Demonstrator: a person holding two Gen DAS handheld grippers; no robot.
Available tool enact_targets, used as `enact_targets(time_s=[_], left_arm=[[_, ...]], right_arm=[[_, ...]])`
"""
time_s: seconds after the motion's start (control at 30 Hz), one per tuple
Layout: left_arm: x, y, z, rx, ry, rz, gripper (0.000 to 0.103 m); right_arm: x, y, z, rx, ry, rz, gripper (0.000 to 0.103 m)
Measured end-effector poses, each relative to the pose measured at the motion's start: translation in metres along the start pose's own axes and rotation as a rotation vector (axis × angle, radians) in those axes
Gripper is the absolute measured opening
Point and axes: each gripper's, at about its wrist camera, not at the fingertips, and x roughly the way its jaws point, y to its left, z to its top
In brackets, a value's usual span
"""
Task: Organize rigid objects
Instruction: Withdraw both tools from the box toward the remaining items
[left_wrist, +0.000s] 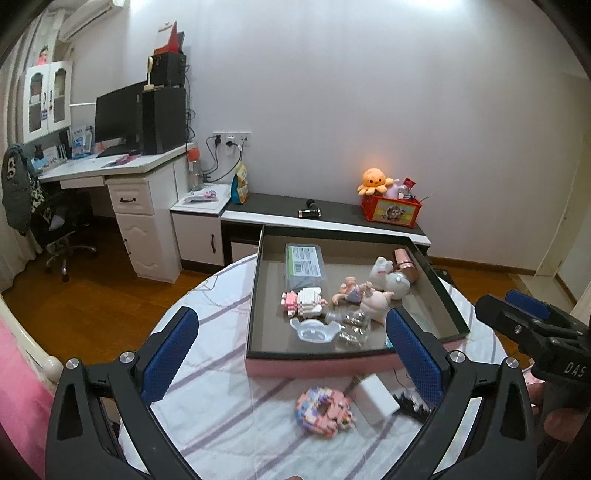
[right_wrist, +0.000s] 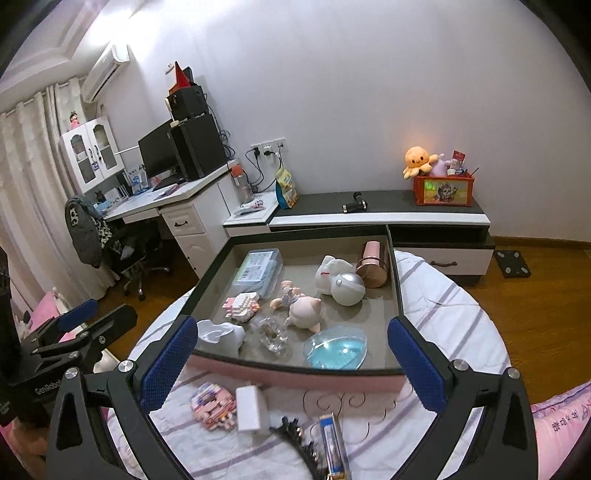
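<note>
Left gripper (left_wrist: 291, 358): hovering over the near part of the round table, its blue-padded fingers (left_wrist: 168, 354) standing wide apart with nothing between them; seen from the right wrist view it is sitting low at the far left (right_wrist: 79, 323), its claw looking parted there too
Table (left_wrist: 221, 417): wearing a white cloth with pale purple stripes; carrying the tray and the loose items
Brick model (left_wrist: 325, 408): pink and multicoloured, lying blurred on the cloth just in front of the tray's pink wall; also showing in the right wrist view (right_wrist: 213, 406)
White block (right_wrist: 251, 408): lying on the cloth just beside the brick model, on its right
Black comb (right_wrist: 299, 439): lying on the cloth to the right of the white block; near it a blue boxed item (right_wrist: 334, 446)
Tray (right_wrist: 295, 373): shallow, dark-rimmed, pink outside, sitting on the far part of the table
Tray contents: a labelled clear case (right_wrist: 258, 271) at the back left; a small pink-and-white brick figure (right_wrist: 242, 306); a clear glass bottle (right_wrist: 273, 334); pale figurines (right_wrist: 304, 312) in the middle; a blue oval dish (right_wrist: 336, 350) at the front right; a rose-gold cylinder (right_wrist: 373, 264) at the back right
Right gripper (right_wrist: 291, 356): hanging above the tray's near edge, claw spread wide, holding nothing; in the left wrist view sitting at the far right (left_wrist: 517, 314)
</note>
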Motion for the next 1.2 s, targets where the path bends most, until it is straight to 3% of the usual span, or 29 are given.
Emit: enact_targets(time_s=[0.63, 1.2], left_arm=[[-0.068, -0.002, -0.038, -0.003, -0.018, -0.003, 0.103], [-0.090, -0.008, -0.071, 0.008, 0.011, -0.010, 0.103]], right_arm=[[-0.070, 0.016, -0.042, -0.010, -0.054, -0.074, 0.103], [-0.104, 0.014, -0.067, 0.000, -0.067, -0.106, 0.103]])
